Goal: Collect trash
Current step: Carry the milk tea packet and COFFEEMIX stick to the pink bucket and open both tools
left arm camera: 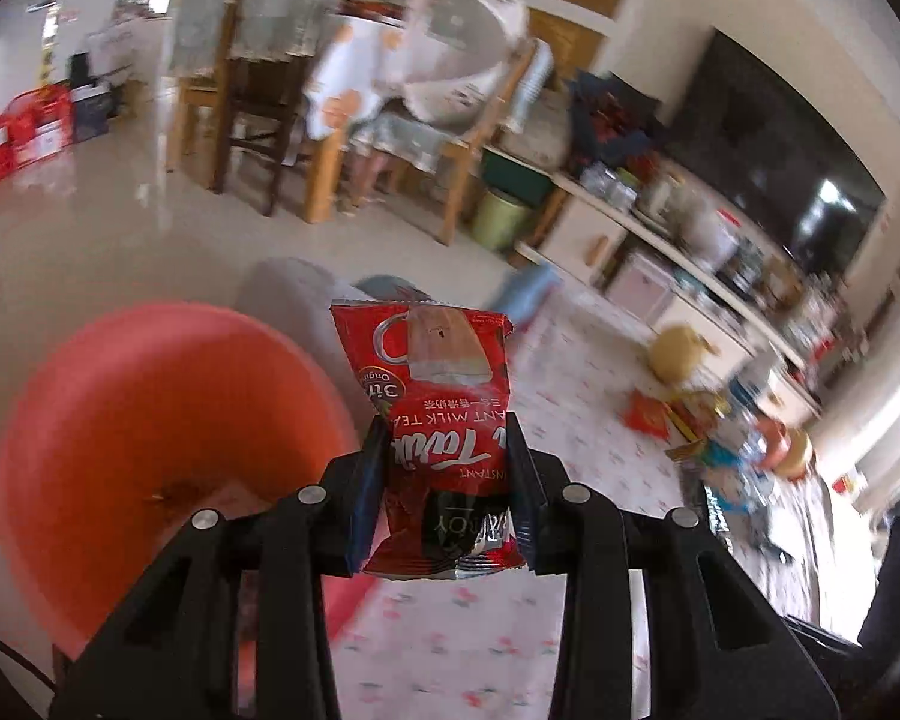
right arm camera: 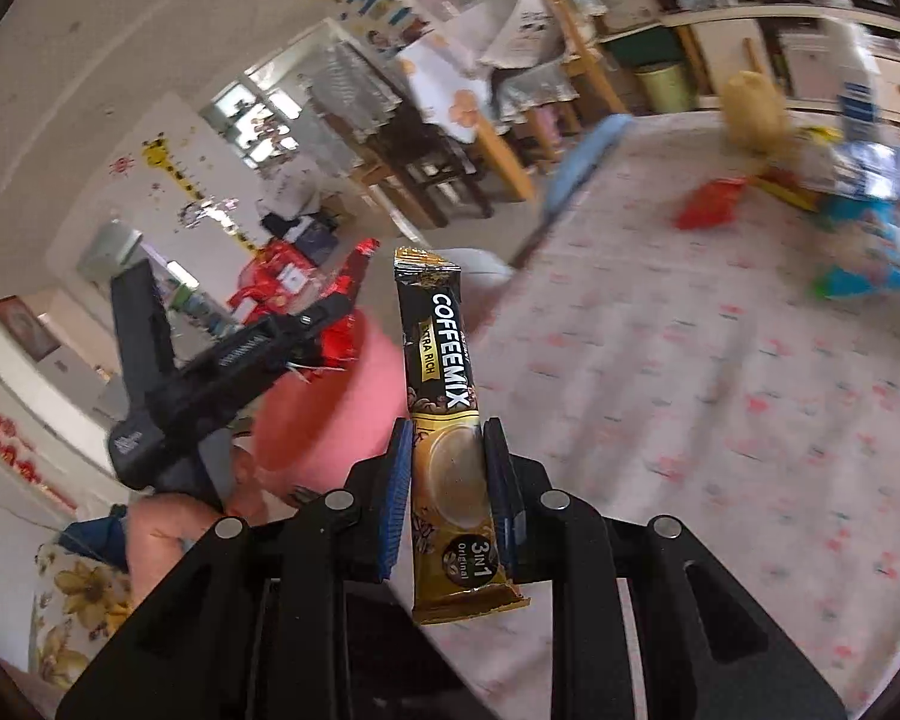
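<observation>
My left gripper [left arm camera: 450,438] is shut on a red instant milk tea packet [left arm camera: 444,420] and holds it in the air beside a large pink-red basin [left arm camera: 150,432]. My right gripper [right arm camera: 447,438] is shut on a black and gold Coffeemix stick sachet [right arm camera: 444,420], held upright above the table edge. In the right wrist view the left gripper [right arm camera: 324,312] shows at the left with the red packet [right arm camera: 345,300] over the pink basin [right arm camera: 330,396]. More wrappers lie on the table at the far right [right arm camera: 714,204] [left arm camera: 648,414].
A table with a white flowered cloth [right arm camera: 690,390] holds a yellow soft toy [right arm camera: 750,102] and blue and silver packaging [right arm camera: 870,180]. Wooden chairs [left arm camera: 258,120], a green bin [left arm camera: 498,219], a low cabinet [left arm camera: 630,240] and a dark TV [left arm camera: 768,162] stand behind.
</observation>
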